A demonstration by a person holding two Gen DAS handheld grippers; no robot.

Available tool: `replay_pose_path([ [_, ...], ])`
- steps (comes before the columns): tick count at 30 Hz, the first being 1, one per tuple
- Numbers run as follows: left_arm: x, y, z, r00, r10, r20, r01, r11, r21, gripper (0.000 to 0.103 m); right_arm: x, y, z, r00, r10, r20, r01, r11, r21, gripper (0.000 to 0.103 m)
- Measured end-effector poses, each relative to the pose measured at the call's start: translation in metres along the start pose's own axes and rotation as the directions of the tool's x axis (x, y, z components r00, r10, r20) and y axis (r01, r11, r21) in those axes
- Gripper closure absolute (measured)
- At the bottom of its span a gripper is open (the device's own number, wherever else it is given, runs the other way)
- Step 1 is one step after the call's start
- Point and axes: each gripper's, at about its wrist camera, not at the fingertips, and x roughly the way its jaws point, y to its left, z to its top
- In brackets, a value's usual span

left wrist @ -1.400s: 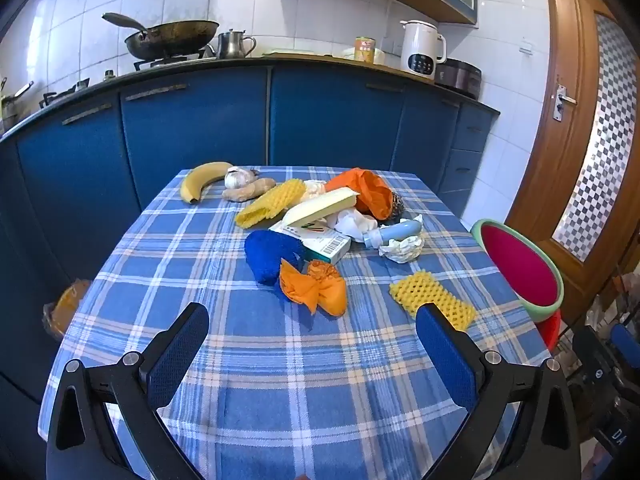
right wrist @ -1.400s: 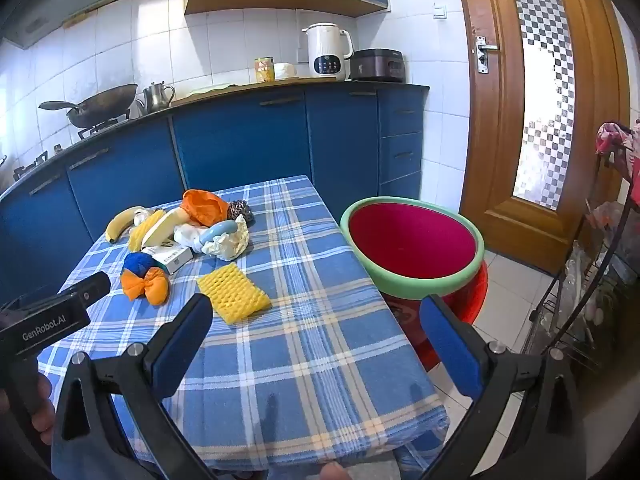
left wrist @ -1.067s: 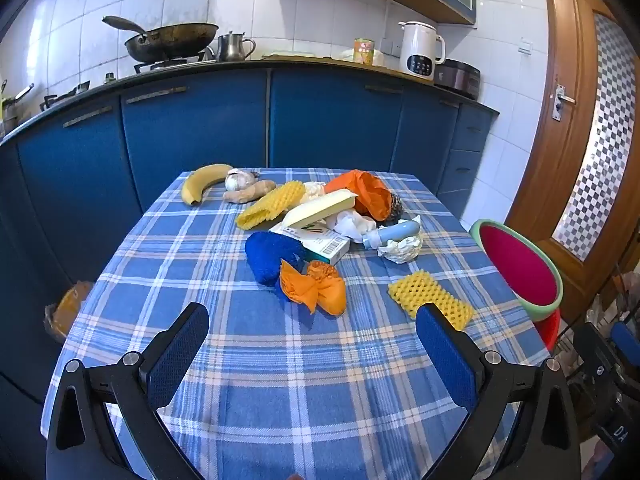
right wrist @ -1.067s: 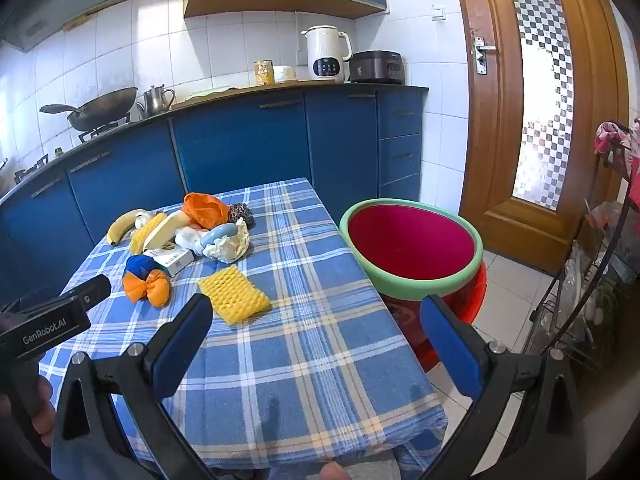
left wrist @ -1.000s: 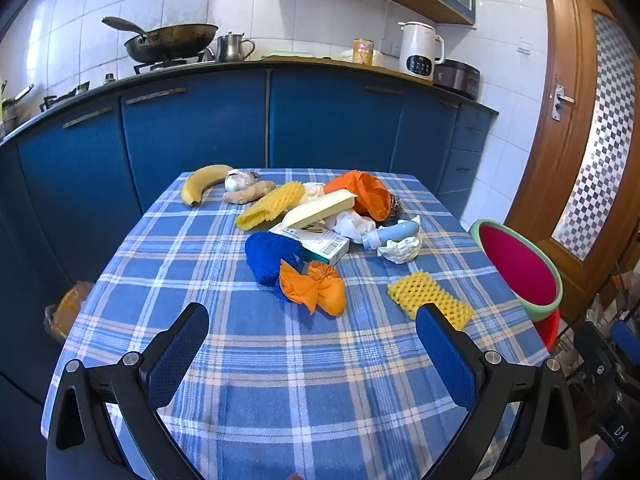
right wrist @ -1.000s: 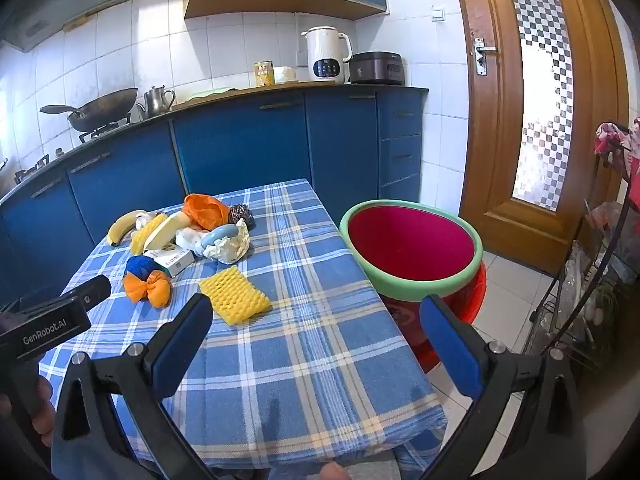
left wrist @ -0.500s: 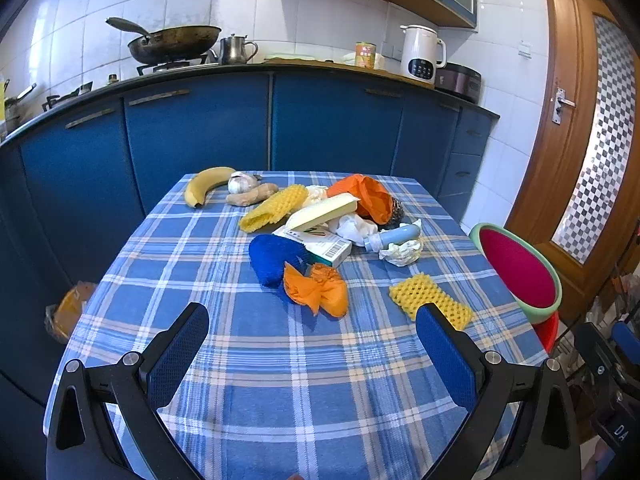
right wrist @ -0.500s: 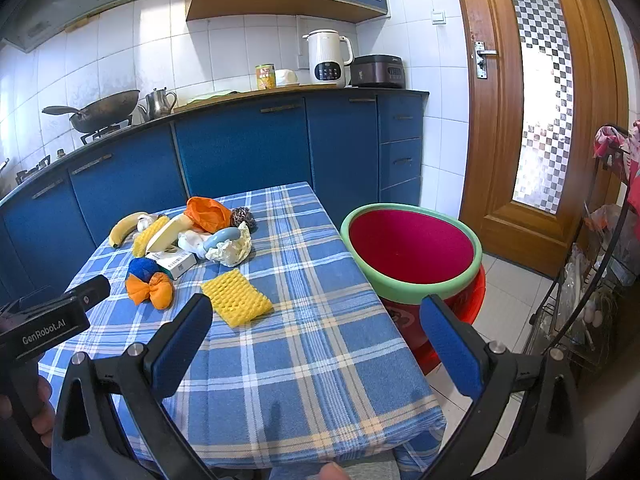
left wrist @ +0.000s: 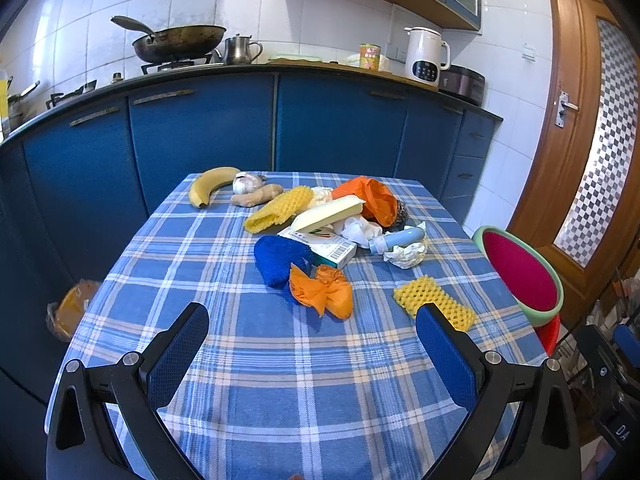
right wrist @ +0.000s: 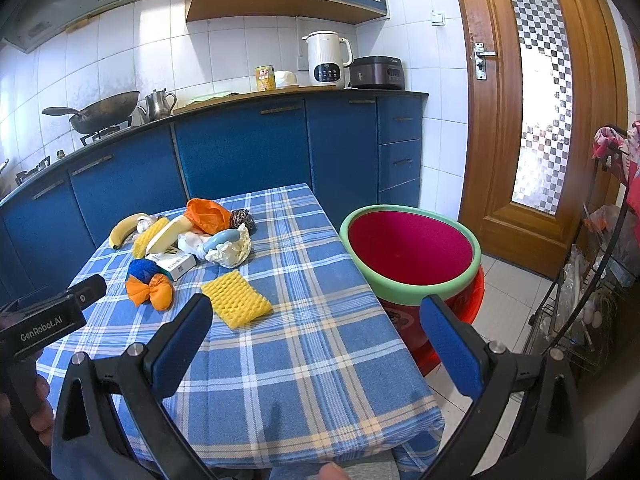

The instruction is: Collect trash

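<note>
Basin: the green-rimmed basin (right wrist: 412, 284) is set just beside the table's right edge; trash is judged best carried there.
Table: a blue checked cloth (left wrist: 280, 360) is spread, with blue cabinets behind.
Trash: the yellow foam net (right wrist: 236, 298) lies nearest, clear of the pile; it would best be pinched across its width.
Grippers: the left gripper (left wrist: 312, 344) and right gripper (right wrist: 316, 344) are held wide open, empty.

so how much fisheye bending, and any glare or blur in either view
Left wrist view: counter edge bows strongly, dark vignette corners, sharp focus. Right wrist view: door frame curves, its glass pane blows out white; tablecloth stays crisp.
</note>
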Motion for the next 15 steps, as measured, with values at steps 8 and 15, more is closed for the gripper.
replay_pose_path([
  [8,0.0001,0.0008,0.0003,1.000,-0.001,0.001,0.001,1.000,0.000,0.000,-0.0004,0.0003,0.0000,1.000,0.000,0.001,0.000,1.000,-0.001,0.001],
  [15,0.0000,0.0000,0.0001,1.000,0.000,0.000,0.000,1.000,0.001,0.000,0.0002,0.0002,-0.0003,1.000,-0.001,0.002,0.001,1.000,0.000,0.001],
])
